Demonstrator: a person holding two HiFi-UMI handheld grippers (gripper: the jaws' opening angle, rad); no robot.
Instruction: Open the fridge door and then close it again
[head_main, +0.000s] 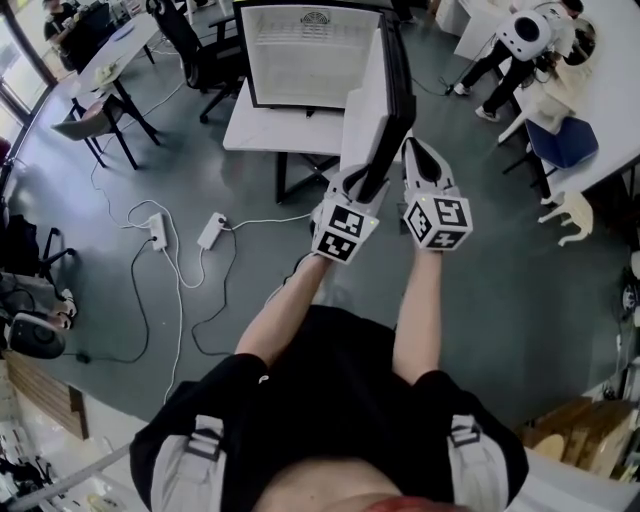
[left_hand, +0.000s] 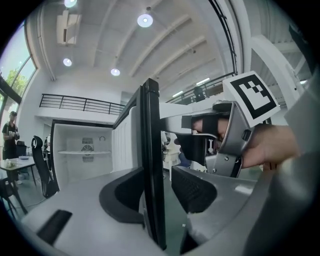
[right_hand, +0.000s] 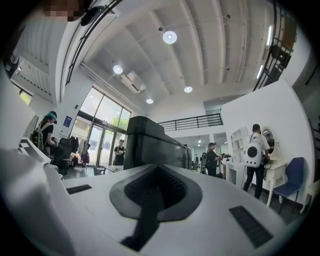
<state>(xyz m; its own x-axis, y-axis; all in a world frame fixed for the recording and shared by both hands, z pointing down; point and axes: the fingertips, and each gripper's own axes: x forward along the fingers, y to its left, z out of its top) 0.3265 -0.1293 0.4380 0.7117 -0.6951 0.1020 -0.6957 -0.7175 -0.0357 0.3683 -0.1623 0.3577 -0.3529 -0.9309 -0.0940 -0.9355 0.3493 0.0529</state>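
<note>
A small fridge (head_main: 305, 55) stands on a white table (head_main: 260, 130), its white inside bare. Its door (head_main: 385, 90) is swung wide open towards me. My left gripper (head_main: 368, 182) straddles the door's free edge (left_hand: 151, 165). Its jaws are open, one pad on each side of the edge, and the right pad (left_hand: 192, 190) stands clear of it. My right gripper (head_main: 418, 152) is shut and empty, just right of the door and beside its black outer face (right_hand: 150, 142). Its marker cube (left_hand: 250, 95) also shows in the left gripper view.
Power strips and cables (head_main: 210, 230) lie on the grey floor to the left. Desks and office chairs (head_main: 100, 115) stand at the back left. A person (head_main: 520, 45) stands by a white desk at the back right, near a blue chair (head_main: 565, 140).
</note>
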